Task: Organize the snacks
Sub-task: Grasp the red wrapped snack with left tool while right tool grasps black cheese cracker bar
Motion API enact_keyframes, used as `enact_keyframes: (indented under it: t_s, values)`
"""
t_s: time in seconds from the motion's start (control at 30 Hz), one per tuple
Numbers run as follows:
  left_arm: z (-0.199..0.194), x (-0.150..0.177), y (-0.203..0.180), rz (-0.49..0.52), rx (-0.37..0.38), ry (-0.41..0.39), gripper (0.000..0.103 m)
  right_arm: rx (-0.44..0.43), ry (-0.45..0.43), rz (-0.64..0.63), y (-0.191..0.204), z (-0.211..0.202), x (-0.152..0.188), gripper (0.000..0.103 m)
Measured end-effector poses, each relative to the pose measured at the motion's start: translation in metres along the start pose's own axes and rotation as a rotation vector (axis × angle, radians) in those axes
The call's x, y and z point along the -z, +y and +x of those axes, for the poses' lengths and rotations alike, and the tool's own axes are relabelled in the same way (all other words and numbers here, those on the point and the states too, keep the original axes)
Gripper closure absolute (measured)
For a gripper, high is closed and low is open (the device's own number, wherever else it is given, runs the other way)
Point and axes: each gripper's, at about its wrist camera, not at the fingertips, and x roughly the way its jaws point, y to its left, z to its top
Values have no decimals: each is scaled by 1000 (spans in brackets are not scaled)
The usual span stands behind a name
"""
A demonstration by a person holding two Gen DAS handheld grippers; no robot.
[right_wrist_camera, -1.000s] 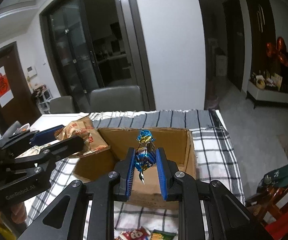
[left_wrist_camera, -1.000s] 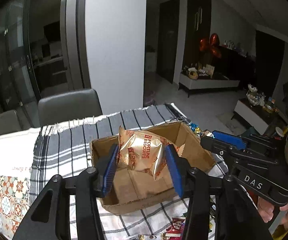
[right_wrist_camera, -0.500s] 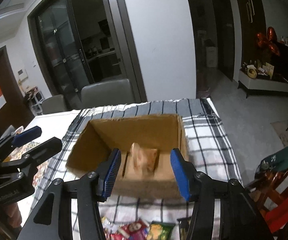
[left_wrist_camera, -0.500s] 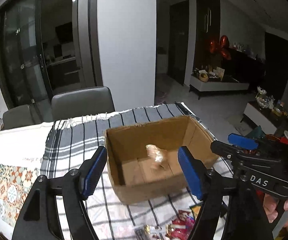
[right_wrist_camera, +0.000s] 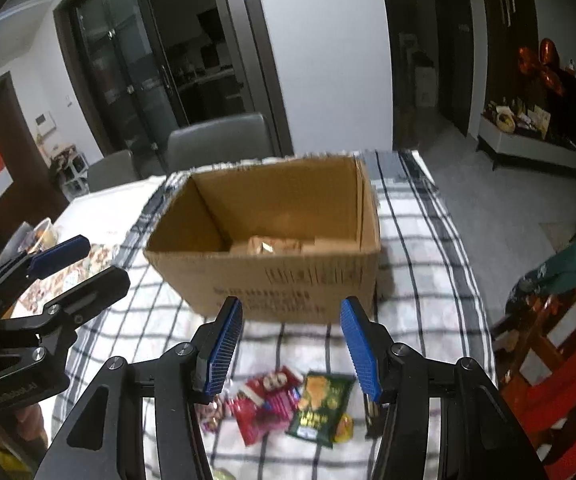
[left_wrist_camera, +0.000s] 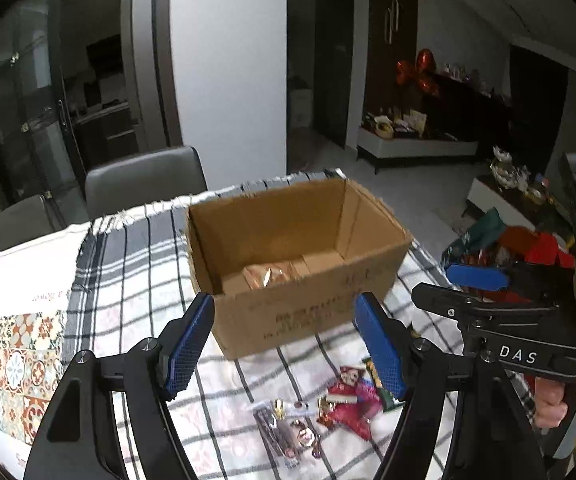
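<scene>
Both grippers hang empty over the checked tablecloth (right_wrist_camera: pixel 420 240), short of the cardboard box (right_wrist_camera: pixel 288 276). The left gripper (left_wrist_camera: pixel 288 344) has its 2 blue pads well apart with nothing between them, and the right gripper (right_wrist_camera: pixel 292 346) likewise stands open and bare. The box sits toward the far side of the cloth, and a gold biscuit packet (left_wrist_camera: pixel 269 274) lies on its floor; whether anything else is in there I cannot tell, since the near wall hides much of the bottom.

The remaining snacks lie in a loose cluster on the near side of the box: a red packet (right_wrist_camera: pixel 263 402), a green packet (right_wrist_camera: pixel 320 404) just right of it and overlapping its edge, and a clear-wrapped sweet pack (left_wrist_camera: pixel 288 428) to the left.

Several things could go wrong from here. The packets touch and overlap, so a pinch aimed at 1 may well drag or lift 2, and the second is likely to fall short of the box. Foil and plastic wrappers are slick and flat, so jaws closing from above may slide off or catch only a corner. Pads pressed hard into the table could snag the cloth and pull it, shifting the light box. The 2 grippers are near each other and aimed at the same small heap, so they could collide. Both views are blurred, so judging depth is harder
</scene>
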Motion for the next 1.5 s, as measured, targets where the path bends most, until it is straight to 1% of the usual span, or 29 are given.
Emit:
enact_keyframes:
  t_s: [0.13, 0.27, 0.5, 0.67, 0.73, 0.9, 1.0, 1.17, 1.5]
  values:
    - [10, 13, -7, 17, 28, 50, 31, 14, 42, 8, -5, 8, 10, 51]
    - [20, 20, -14, 37, 45, 89, 34, 38, 79, 28, -16, 16, 17, 51]
    - [47, 28, -28, 65, 74, 176, 35, 48, 180, 65, -37, 35, 25, 51]
    - [76, 34, -33, 49, 119, 274, 42, 51, 259, 85, -50, 53, 33, 51]
    - [87, 38, -37, 58, 129, 315, 43, 58, 293, 90, -56, 61, 37, 51]
    - [108, 47, -44, 75, 139, 385, 44, 81, 354, 98, -68, 79, 48, 51]
    - [120, 52, -47, 83, 132, 417, 48, 79, 386, 116, -74, 89, 55, 51]
    - [137, 58, -47, 71, 151, 471, 52, 75, 412, 127, -79, 99, 61, 51]
    - [158, 67, -48, 43, 165, 523, 56, 84, 443, 118, -78, 112, 66, 51]
